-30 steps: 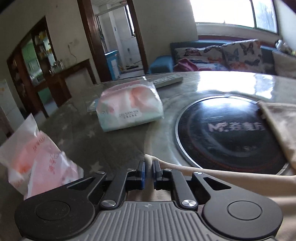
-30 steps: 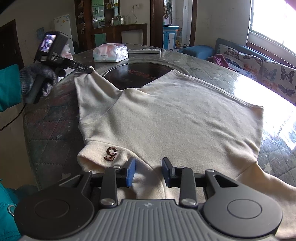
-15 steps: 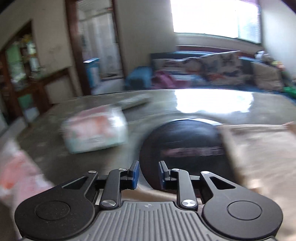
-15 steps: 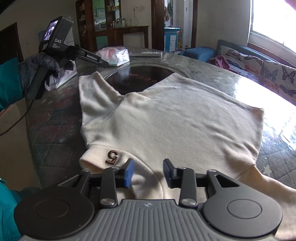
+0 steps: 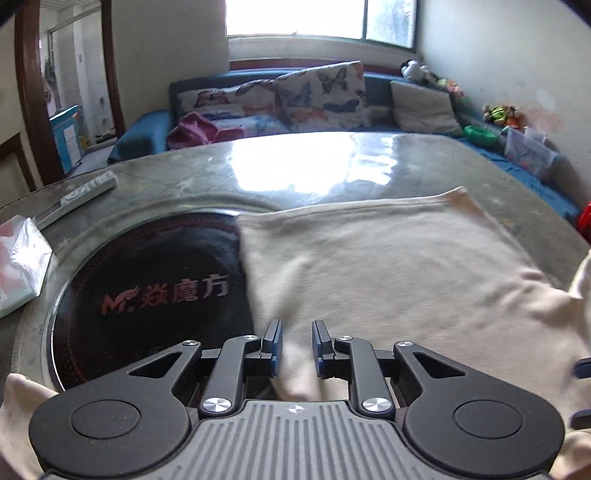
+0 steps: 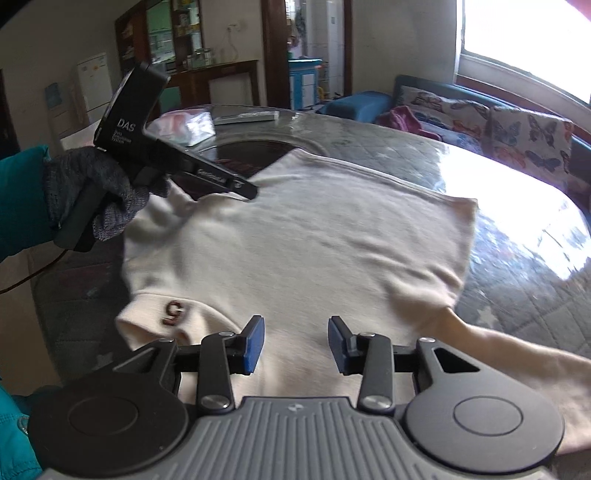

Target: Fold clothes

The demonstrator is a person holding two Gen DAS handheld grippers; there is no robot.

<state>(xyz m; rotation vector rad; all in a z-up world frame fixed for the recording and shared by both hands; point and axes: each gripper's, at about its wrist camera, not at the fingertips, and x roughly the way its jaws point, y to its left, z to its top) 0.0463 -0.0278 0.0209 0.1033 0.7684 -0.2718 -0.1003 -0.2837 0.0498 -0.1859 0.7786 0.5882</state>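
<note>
Right wrist view: my cream sweater [image 6: 314, 251] lies flat on surface [image 6: 517, 206], no fold made; both sleeves left; right tool [image 6: 295, 343] wide, left tool [image 5: 297, 345] narrow, empty

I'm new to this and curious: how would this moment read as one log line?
task: fold clothes | left tongs: open, sleeve between jaws | right tongs: open above cream sweater | sweater flat on table

I'm in a home living room: behind my round table [image 5: 207, 177] stands a blue sofa [image 5: 155, 125] with butterfly cushions [image 5: 321, 92] beneath a window [image 5: 295, 16], a wooden sideboard [image 6: 221, 79] beyond it.
</note>
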